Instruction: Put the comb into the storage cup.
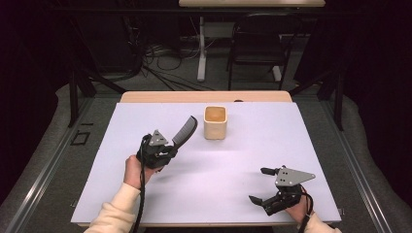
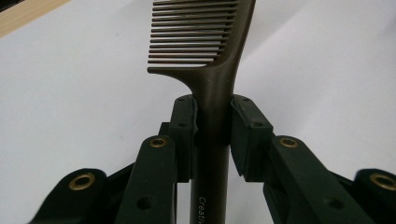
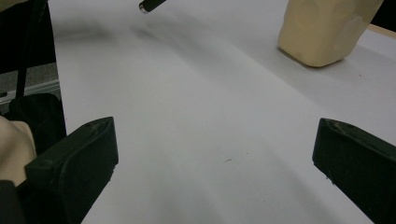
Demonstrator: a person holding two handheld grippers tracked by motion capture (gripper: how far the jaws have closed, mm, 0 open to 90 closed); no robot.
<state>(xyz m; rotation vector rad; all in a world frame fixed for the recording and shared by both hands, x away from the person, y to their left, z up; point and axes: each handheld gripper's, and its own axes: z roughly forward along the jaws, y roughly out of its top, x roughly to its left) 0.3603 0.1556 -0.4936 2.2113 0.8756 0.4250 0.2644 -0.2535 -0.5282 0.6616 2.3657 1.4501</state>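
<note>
Left gripper view: hand-held gripper (image 2: 212, 135) pads clamp comb (image 2: 205, 56) handle

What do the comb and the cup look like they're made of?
Comb: likely hard plastic, dark brown, smooth with a soft sheen and moulded teeth. Cup: matte, pale beige with rounded corners, maybe plastic or ceramic; hard to tell.

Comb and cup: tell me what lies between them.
Nothing. In the high view only bare white table separates the comb, clamped by its handle in the left gripper, from the cup.
</note>
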